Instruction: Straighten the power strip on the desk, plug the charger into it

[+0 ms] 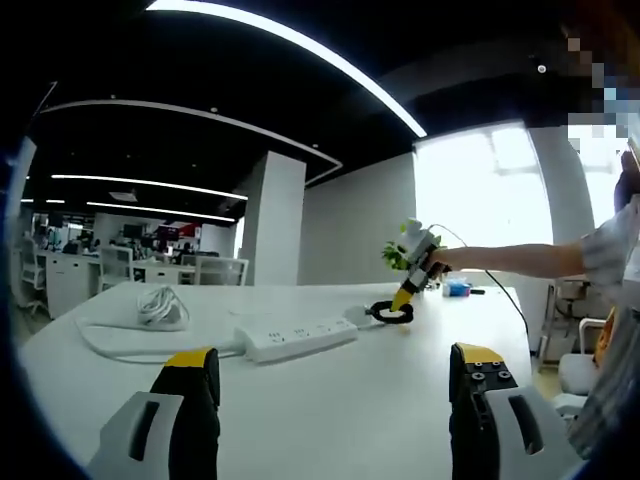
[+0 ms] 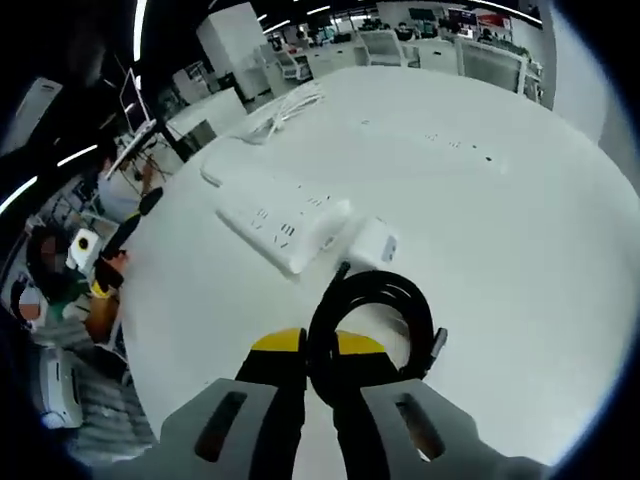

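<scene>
Big white desk [image 1: 330, 400] in an open office, with the charger not plugged in yet.

On the left of the left gripper view lies a bundle of white cord [image 1: 160, 305]. Next comes the white power strip [image 1: 300, 338], lying a bit slanted across the desk. The left gripper [image 1: 335, 385] hangs over the desk with its jaws wide apart, holding nothing. Farther right, the right gripper [image 1: 408, 290] reaches out at the end of a person's arm. In the right gripper view its jaws are closed on a loop of black cable [image 2: 368, 335]. That cable leads to the small white charger [image 2: 372, 242], which sits right beside the end of the strip. I think straightening and plugging in are both still to do.
</scene>
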Demonstrator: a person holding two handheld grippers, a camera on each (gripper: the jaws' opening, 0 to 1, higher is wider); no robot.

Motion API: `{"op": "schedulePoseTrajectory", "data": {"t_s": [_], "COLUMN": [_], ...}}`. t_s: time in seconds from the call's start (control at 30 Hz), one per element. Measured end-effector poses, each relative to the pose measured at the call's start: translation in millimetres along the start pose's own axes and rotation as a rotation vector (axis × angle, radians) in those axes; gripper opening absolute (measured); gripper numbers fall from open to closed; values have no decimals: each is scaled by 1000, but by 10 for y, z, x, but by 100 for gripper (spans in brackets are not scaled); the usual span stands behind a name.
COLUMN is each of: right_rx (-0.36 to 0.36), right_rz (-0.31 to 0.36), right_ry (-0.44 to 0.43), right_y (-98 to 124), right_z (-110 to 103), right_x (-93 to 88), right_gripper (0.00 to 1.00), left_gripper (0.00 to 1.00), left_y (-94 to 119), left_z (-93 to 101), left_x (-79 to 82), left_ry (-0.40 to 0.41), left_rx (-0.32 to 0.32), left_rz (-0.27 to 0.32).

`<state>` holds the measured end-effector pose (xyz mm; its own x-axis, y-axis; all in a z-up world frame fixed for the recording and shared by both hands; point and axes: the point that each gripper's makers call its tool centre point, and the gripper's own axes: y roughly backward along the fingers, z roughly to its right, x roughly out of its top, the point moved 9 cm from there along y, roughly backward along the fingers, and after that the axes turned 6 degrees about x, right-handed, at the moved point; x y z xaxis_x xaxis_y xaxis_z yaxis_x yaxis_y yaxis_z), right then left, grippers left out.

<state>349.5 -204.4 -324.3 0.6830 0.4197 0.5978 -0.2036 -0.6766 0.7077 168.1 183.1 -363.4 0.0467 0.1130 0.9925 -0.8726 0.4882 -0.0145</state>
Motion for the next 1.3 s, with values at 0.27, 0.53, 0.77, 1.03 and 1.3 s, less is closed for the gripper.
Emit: {"op": "schedulePoseTrajectory", "data": {"t_s": [0.27, 0.53, 0.77, 1.03, 1.3], "right_rx": [74, 104, 127, 165, 212], "right_rz": [122, 249, 336, 472, 655], "right_ry": [-92, -215, -270, -344, -372], "right_y": [63, 85, 143, 280, 448], "right_z": [-104, -272, -390, -514, -724], "right_x": [29, 4, -30, -115, -286], "right_gripper": [6, 6, 6, 6, 6], "left_gripper": [97, 97, 97, 97, 97], "left_y": [-2, -2, -9, -8, -73], "left_z": [8, 14, 15, -5, 4], "left_x": [-1, -4, 2, 6, 44], "left_ry": [-2, 2, -2, -2, -6], "left_rx": [0, -3, -8, -3, -15], "left_rz": [0, 0, -2, -2, 3]}}
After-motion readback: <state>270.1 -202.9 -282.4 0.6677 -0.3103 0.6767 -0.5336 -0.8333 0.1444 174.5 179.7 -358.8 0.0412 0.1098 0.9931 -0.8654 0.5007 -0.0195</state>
